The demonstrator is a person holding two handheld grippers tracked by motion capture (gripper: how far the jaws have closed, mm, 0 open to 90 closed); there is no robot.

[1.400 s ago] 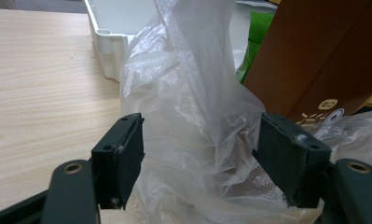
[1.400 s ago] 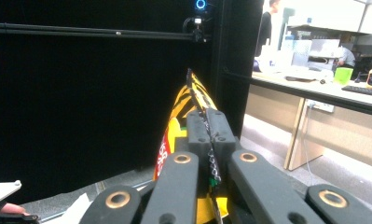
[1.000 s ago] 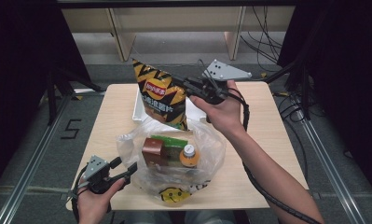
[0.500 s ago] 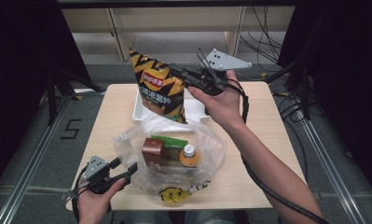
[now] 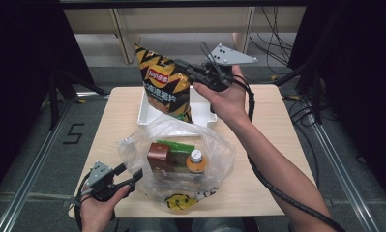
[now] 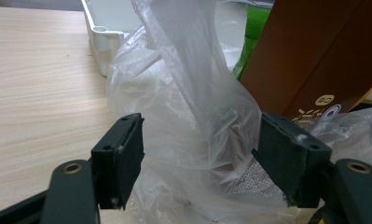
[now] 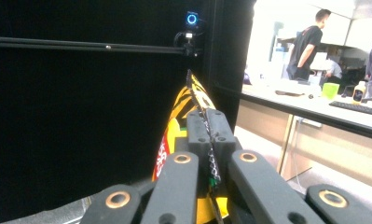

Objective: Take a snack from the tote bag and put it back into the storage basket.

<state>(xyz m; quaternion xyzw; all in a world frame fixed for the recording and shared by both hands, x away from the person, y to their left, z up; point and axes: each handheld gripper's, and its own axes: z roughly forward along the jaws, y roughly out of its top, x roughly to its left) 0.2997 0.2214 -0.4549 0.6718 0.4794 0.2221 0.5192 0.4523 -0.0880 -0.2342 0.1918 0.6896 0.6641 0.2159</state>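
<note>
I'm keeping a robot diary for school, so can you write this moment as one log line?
right hand-held gripper: shut on chip bag, lifted above white tray | left hand-held gripper: open around plastic bag

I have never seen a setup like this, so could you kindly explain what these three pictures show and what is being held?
A person works at a wooden table with a hand-held two-jaw gripper in each hand. The high view looks down from above; each gripper view comes from a camera riding on that gripper. The right gripper is shut on the top seam of a yellow-and-black chip bag, held above a white tray. The left gripper stands open around a fold of a clear plastic bag containing a brown carton, something green and an orange-juice bottle.
</note>
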